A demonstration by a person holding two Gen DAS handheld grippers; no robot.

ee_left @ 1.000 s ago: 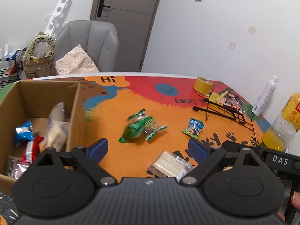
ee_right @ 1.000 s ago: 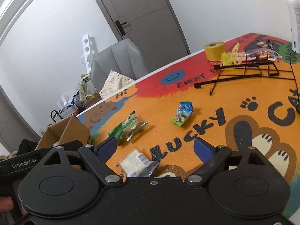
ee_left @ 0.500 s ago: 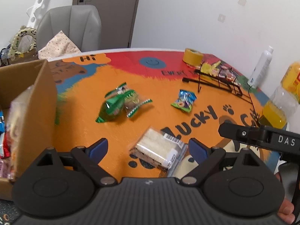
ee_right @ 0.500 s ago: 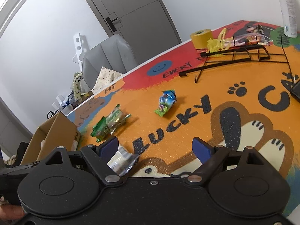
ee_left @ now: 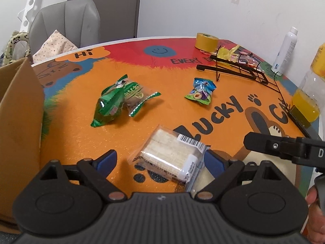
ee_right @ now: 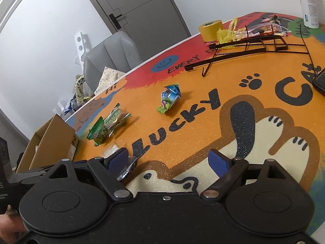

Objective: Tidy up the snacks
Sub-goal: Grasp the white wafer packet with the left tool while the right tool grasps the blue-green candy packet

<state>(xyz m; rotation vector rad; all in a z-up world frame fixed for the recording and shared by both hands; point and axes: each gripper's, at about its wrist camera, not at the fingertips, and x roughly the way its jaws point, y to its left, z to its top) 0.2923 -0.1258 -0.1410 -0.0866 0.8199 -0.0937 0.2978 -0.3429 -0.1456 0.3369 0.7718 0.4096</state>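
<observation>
My left gripper (ee_left: 160,160) is open, its blue pads on either side of a clear pack of pale wafers (ee_left: 169,156) lying on the orange mat. Two green snack packs (ee_left: 119,99) lie further back, and a blue-green candy pack (ee_left: 201,90) to their right. The cardboard box (ee_left: 18,109) stands at the left edge. My right gripper (ee_right: 170,160) is open and empty above the mat; the wafer pack (ee_right: 113,149) peeks out behind its left finger. The green packs (ee_right: 107,125), the candy pack (ee_right: 169,98) and the box (ee_right: 50,140) show in the right wrist view too.
A black wire rack (ee_left: 239,69) lies at the back right with a yellow tape roll (ee_left: 206,41) behind it. A white spray bottle (ee_left: 285,50) and an orange juice bottle (ee_left: 310,87) stand at the right edge. A grey chair (ee_left: 67,22) is behind the table.
My left gripper has swung right, away from the box, and come down around the wafer pack. My right gripper has drifted right and lower over the mat.
</observation>
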